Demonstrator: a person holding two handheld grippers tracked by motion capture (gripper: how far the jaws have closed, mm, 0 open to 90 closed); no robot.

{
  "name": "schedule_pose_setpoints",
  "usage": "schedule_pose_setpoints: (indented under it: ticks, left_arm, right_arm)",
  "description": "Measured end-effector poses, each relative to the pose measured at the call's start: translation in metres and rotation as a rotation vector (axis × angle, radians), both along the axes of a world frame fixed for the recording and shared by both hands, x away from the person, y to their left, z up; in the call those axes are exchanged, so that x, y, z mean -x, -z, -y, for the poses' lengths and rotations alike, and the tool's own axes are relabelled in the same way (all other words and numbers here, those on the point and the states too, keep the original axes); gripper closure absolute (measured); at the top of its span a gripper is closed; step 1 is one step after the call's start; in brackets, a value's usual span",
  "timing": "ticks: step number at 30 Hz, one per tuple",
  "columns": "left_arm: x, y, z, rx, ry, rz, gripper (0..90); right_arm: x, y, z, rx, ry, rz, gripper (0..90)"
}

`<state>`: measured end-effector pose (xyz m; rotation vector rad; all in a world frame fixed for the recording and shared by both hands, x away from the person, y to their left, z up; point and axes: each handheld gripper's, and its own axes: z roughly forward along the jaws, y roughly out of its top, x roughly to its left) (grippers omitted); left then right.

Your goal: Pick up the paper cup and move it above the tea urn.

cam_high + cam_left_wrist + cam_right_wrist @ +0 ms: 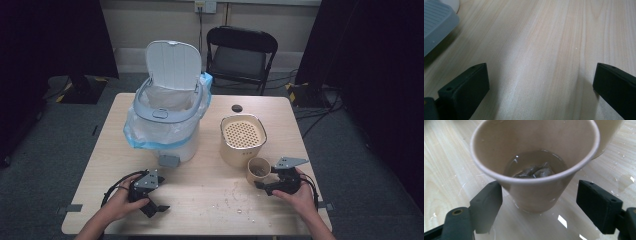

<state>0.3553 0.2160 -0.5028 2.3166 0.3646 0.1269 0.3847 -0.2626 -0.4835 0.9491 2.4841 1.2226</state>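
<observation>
Evidently the right gripper (536, 202) stood with jaws apart around the tan paper cup (535, 165) of liquid and grey scraps, not yet clamped, lined up for a grasp. The cup sat on the wet pale wooden tabletop (210, 190) just beside the cream strainer-topped canister (242, 140), likely its destination, while the left gripper (152, 205) rested open, idle.

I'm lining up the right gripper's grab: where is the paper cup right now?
In the high view the paper cup stands at the table's right front, just in front of the beige strainer canister. The right gripper has its open jaws on either side of it.
</observation>
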Motion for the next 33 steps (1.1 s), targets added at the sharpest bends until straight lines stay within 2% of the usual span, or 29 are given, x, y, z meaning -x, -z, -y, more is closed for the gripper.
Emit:
schedule_pose_setpoints:
  ticks: [11, 25, 33]
  left_arm:
    - [0.0, 0.0, 0.0, 0.0, 0.0, 0.0, 0.0]
    - [0.0, 0.0, 0.0, -0.001, 0.0, 0.001, 0.0]
    - [0.0, 0.0, 0.0, 0.0, 0.001, 0.0, 0.0]
  right_arm:
    - [-0.004, 0.008, -0.008, 0.005, -0.029, 0.011, 23.3]
    - [-0.005, 0.013, -0.007, -0.067, -0.022, 0.024, 25.8]
    - [-0.005, 0.013, -0.008, -0.058, -0.036, 0.038, 29.4]
